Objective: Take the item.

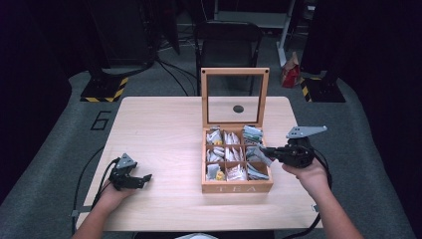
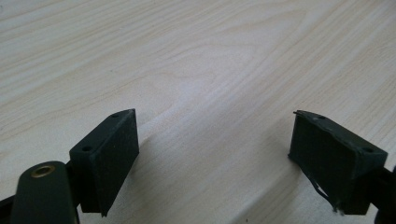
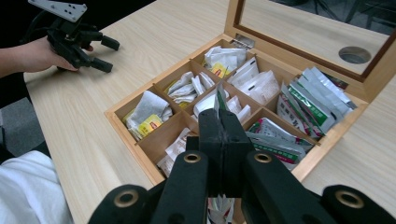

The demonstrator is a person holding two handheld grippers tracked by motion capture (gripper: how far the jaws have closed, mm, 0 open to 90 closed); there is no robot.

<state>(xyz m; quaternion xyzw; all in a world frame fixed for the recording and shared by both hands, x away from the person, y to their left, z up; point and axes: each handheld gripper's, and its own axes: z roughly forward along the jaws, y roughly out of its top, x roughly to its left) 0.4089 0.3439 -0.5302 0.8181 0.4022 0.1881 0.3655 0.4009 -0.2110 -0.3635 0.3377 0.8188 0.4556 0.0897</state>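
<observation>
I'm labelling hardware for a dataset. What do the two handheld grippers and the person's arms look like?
Both the left gripper and the right gripper are matte black, with flat rectangular pads, brass-ringed pivot holes and trailing black cables. Each carries a grey three-cornered plate on top. The forearms are bare, with no sleeves visible.

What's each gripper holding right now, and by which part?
Right gripper: jaws shut on a tea bag packet, pinched by its edge above the tea box. Left gripper: open, nothing held, over bare table.
</observation>
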